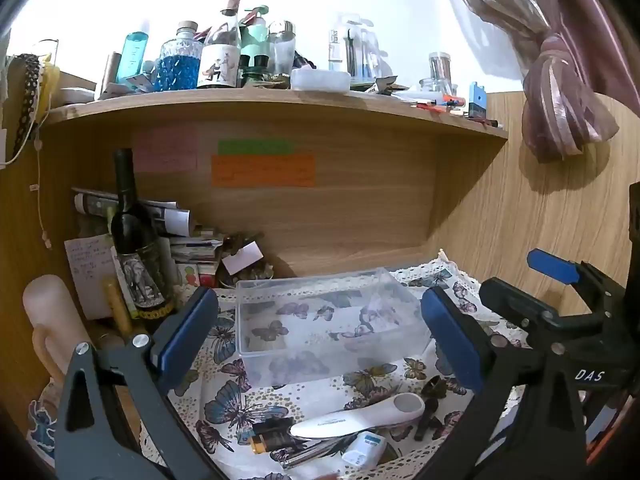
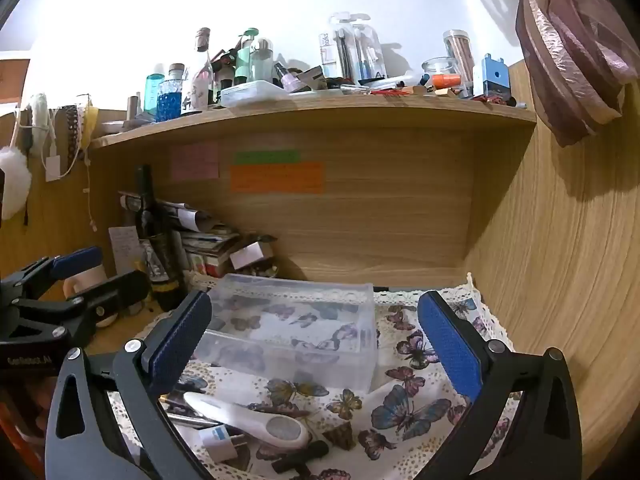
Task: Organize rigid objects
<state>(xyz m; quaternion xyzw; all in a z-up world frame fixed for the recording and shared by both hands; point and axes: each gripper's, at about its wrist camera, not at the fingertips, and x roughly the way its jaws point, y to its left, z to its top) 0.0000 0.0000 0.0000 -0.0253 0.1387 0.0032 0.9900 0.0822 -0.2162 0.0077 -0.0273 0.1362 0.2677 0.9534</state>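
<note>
A clear plastic box [image 1: 328, 320] stands empty on the butterfly-print cloth [image 1: 236, 404]; it also shows in the right wrist view [image 2: 292, 332]. In front of it lie a white foot file [image 1: 360, 420] [image 2: 248, 420], a white plug adapter [image 1: 364, 450] [image 2: 218, 442], a small black and orange item [image 1: 270, 434], a metal pen-like stick [image 1: 308, 454] and dark small pieces [image 1: 430, 404] [image 2: 300, 456]. My left gripper [image 1: 320, 344] is open above the cloth, jaws either side of the box. My right gripper [image 2: 316, 348] is open too, hovering nearby.
A dark wine bottle [image 1: 134, 240], a stack of papers and boxes [image 1: 192, 240] and a cream candle [image 1: 52, 320] stand at the left. A wooden shelf [image 1: 280, 100] overhead carries several bottles and jars. A wooden wall [image 2: 560, 280] closes the right side.
</note>
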